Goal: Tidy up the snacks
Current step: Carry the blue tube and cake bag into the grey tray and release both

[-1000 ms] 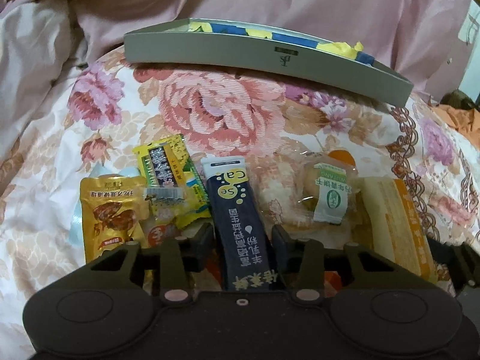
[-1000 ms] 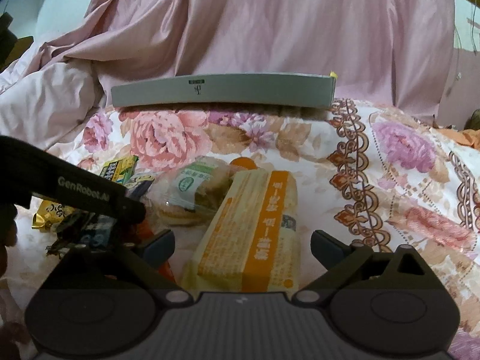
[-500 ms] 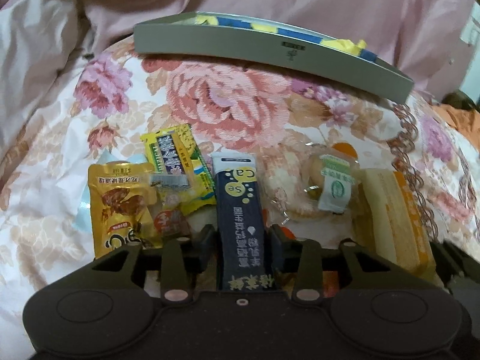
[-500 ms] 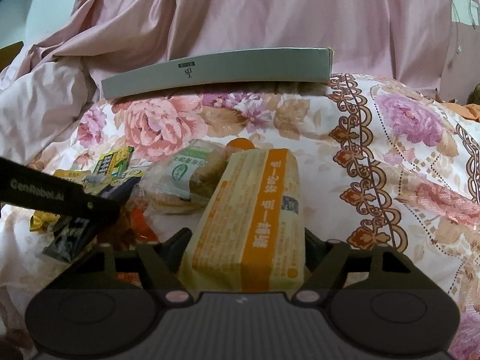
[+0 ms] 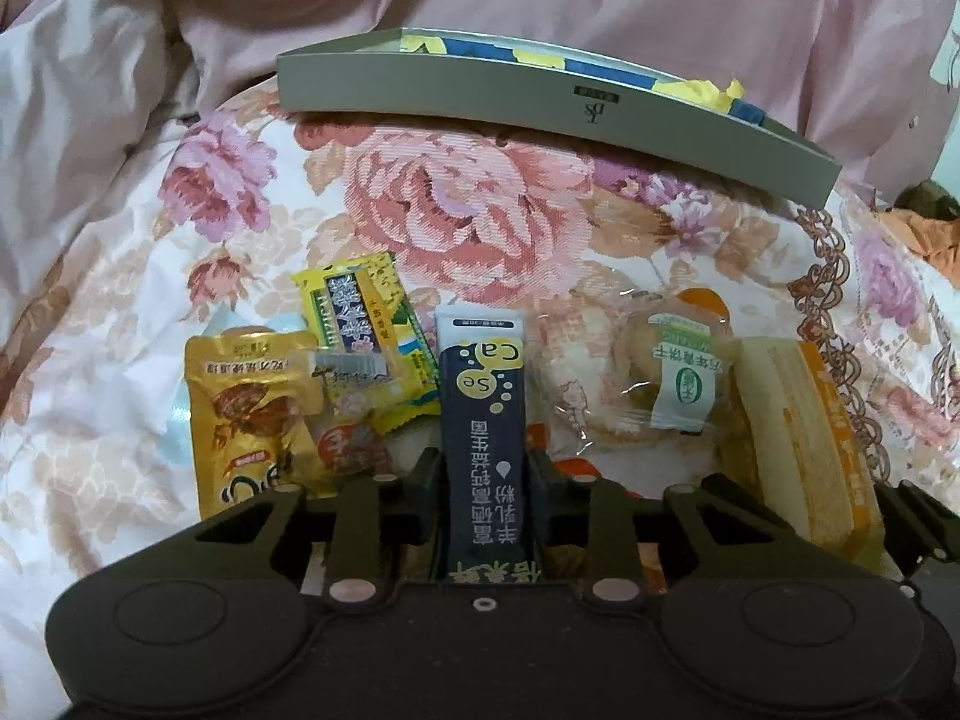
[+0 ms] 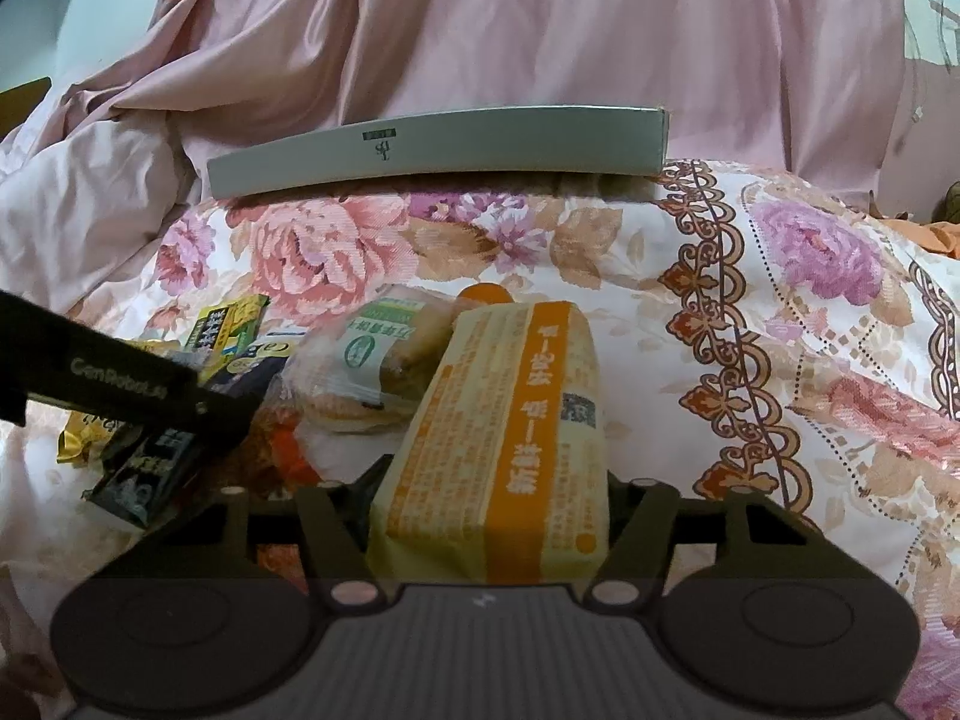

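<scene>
My left gripper (image 5: 483, 468) is shut on a dark navy stick packet (image 5: 480, 396) that points away from me on the flowered bedspread. The jaws of my right gripper (image 6: 492, 480) are closing, and their pads touch both sides of a long orange-and-cream biscuit pack (image 6: 510, 396). That pack (image 5: 804, 438) also shows at the right in the left wrist view. A flat grey box (image 5: 540, 102) with blue and yellow wrappers inside lies farther back; only its side (image 6: 432, 150) shows in the right wrist view.
Loose snacks lie between the grippers: a gold pouch (image 5: 252, 420), a yellow-green packet (image 5: 366, 324) and a clear-wrapped pastry with a green label (image 5: 678, 378). A rumpled pink quilt (image 6: 540, 30) rises behind the box. Bare flowered bedspread (image 6: 810, 330) stretches to the right.
The left jaws have closed tight on the navy stick packet. The right jaws have come in from wide apart to the sides of the orange biscuit pack.
</scene>
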